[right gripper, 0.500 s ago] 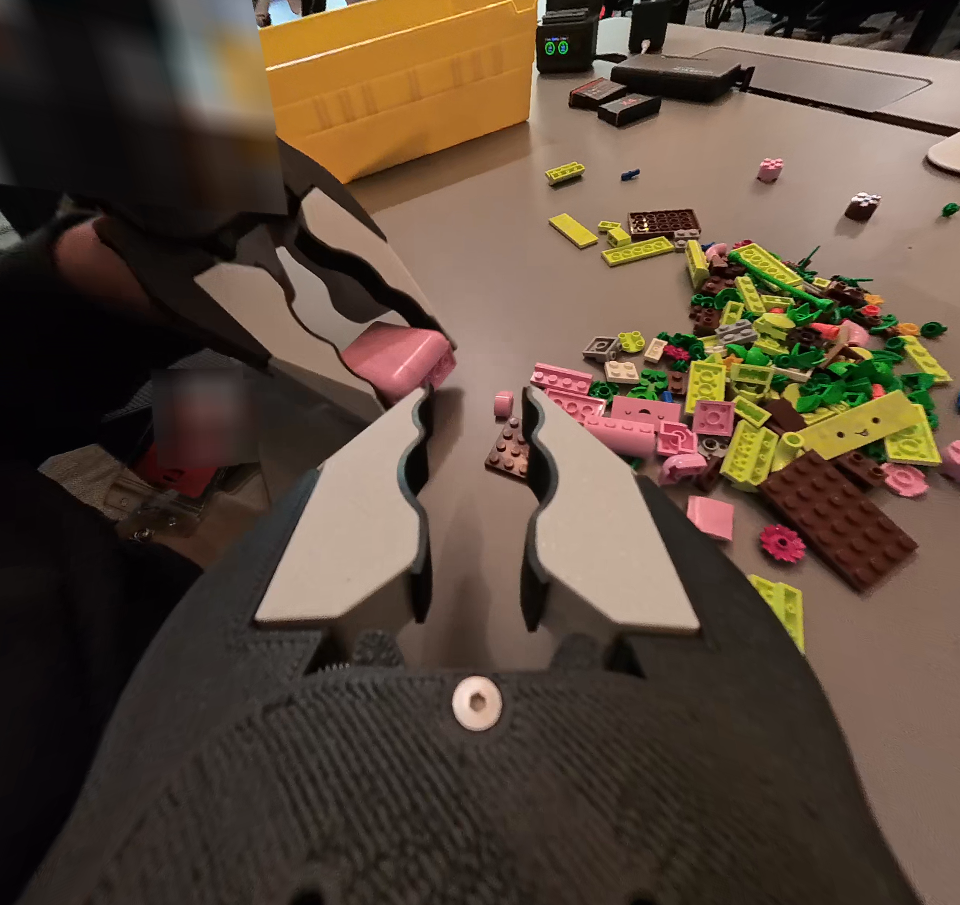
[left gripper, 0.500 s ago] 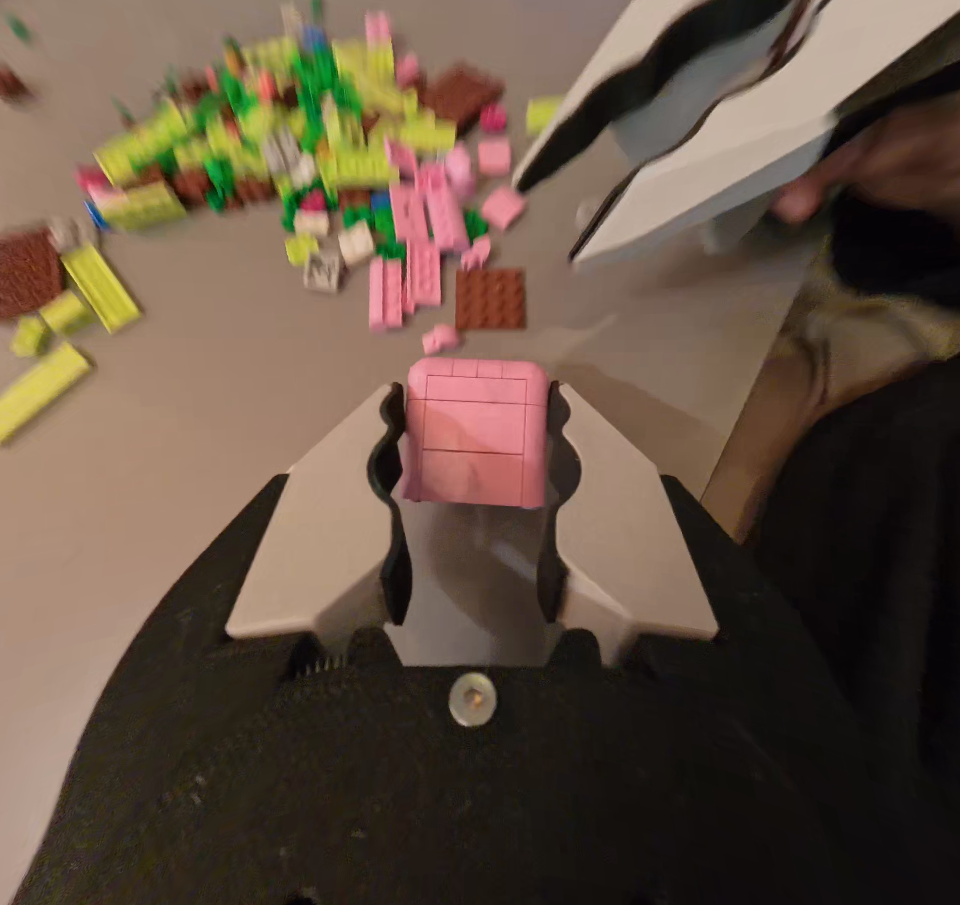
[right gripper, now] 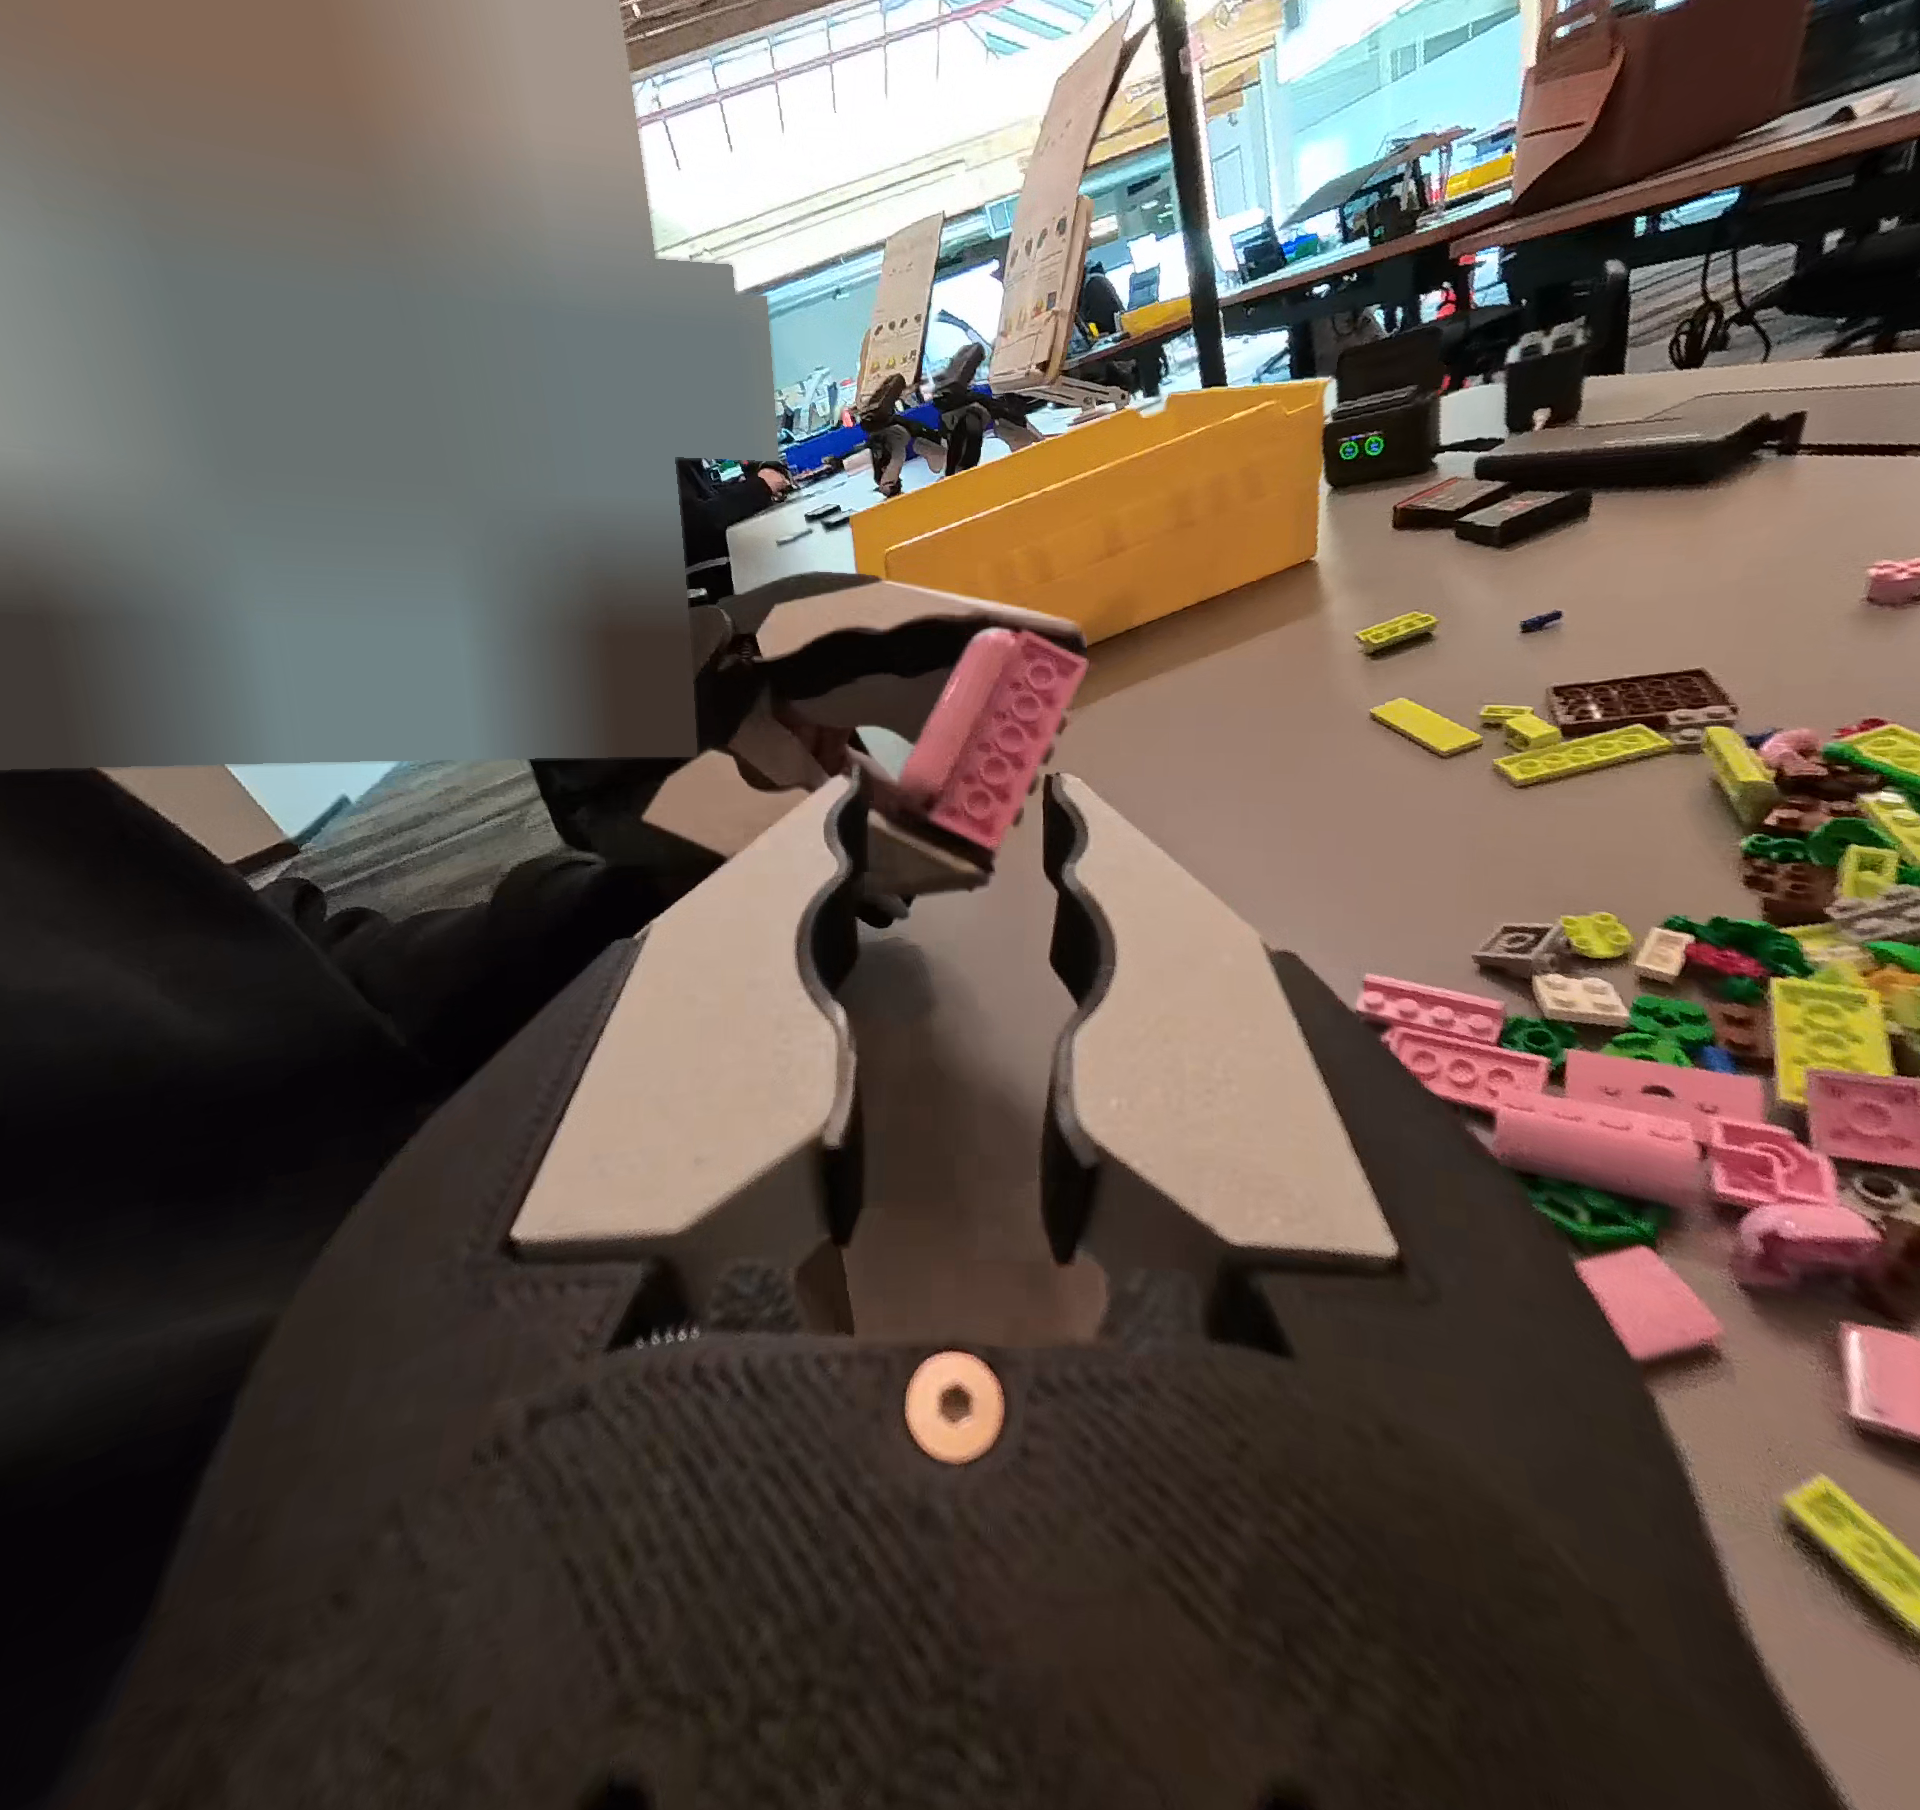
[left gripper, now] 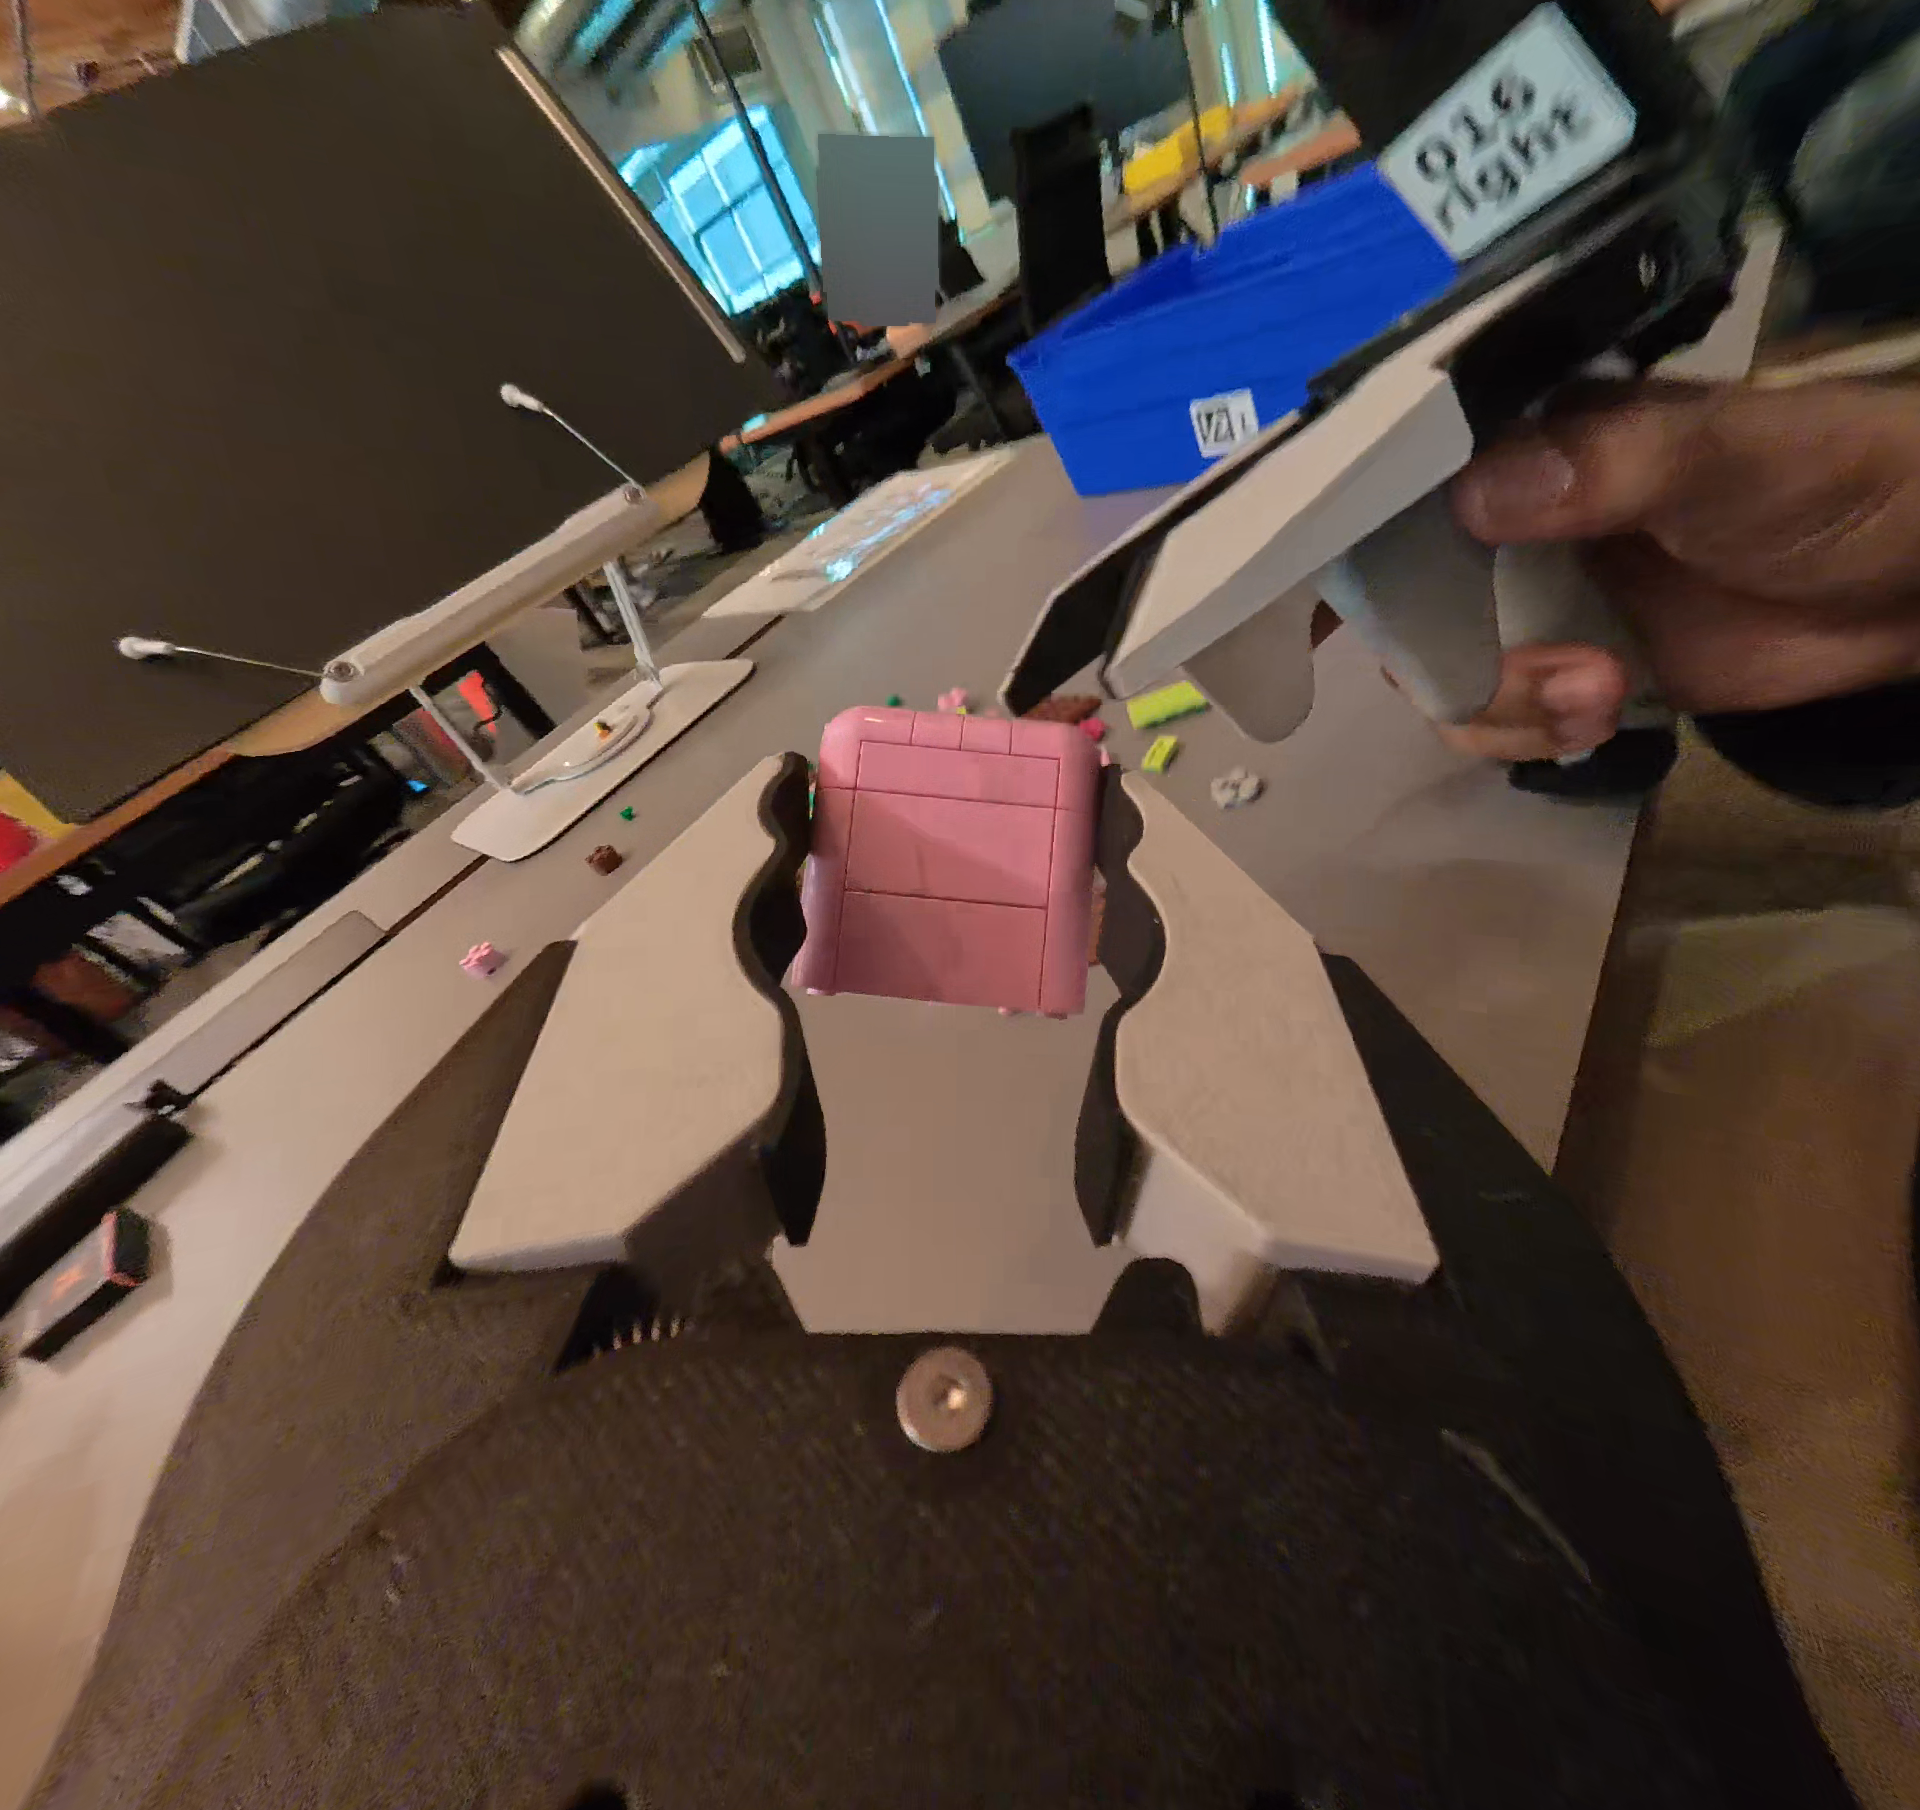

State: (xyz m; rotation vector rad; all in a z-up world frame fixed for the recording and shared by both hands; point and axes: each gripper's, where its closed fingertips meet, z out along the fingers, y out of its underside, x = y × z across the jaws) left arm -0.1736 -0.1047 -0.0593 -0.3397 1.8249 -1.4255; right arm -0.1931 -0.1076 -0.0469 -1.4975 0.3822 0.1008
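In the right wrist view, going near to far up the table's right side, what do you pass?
Flat pink tile → pink half-round brick → yellow-green studded plate → dark brown studded plate → yellow plastic bin.

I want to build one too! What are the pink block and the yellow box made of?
Pink brick assembly in the left claw: looks like hard glossy plastic, with light shining off its smooth faces. Yellow bin: probably moulded plastic, duller, with ribbed walls.

Two grippers [left gripper: 951, 804] [right gripper: 951, 815], one yellow bin [right gripper: 1101, 524], one blue bin [left gripper: 1226, 358]
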